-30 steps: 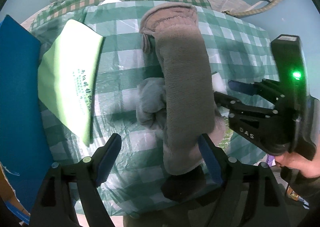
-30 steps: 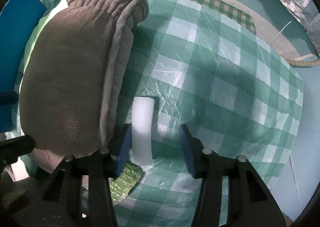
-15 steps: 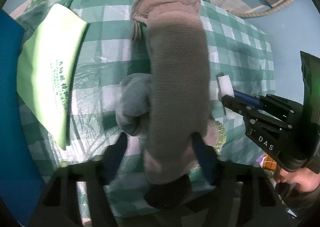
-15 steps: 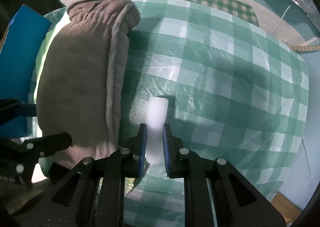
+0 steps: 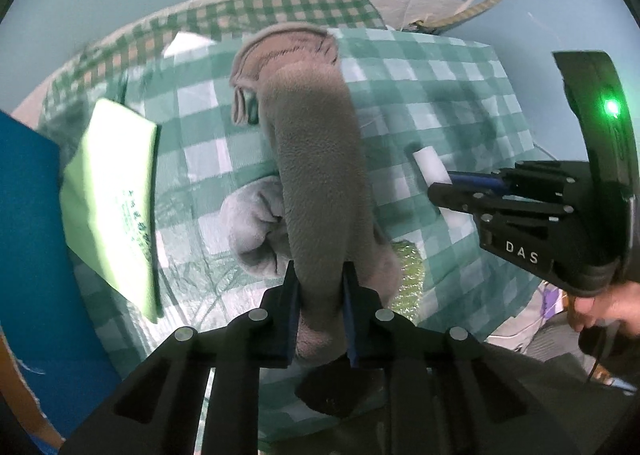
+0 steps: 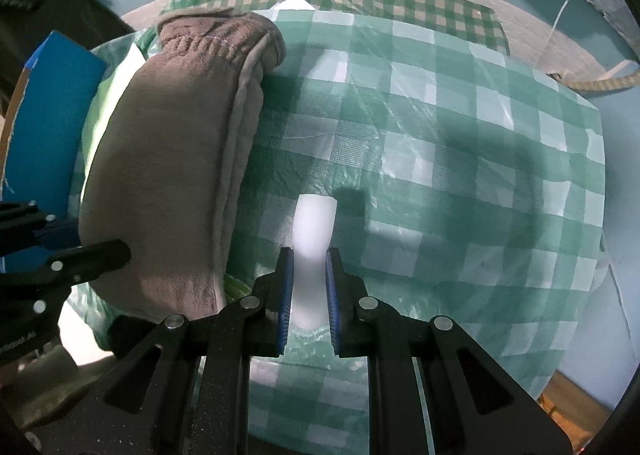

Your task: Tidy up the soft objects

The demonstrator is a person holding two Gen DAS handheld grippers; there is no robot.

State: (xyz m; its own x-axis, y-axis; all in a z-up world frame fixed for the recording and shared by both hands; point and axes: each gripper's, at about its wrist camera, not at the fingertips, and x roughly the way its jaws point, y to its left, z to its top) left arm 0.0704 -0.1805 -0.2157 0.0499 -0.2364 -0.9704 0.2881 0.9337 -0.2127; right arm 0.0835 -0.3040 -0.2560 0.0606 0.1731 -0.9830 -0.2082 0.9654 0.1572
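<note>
Left gripper (image 5: 318,297) clamped on brown slipper (image 5: 316,159) at 12 o'clock, right gripper (image 6: 307,287) narrow on white foam piece (image 6: 314,223) above the bench (image 6: 460,159); may slip from squeezing.

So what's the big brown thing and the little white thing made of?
The brown slipper looks like fuzzy fleece: matte, nubbly pile, stitched gathered cuff. The white block looks like soft foam or sponge, since it pinches in between the right tongs, though glare hides its texture.
</note>
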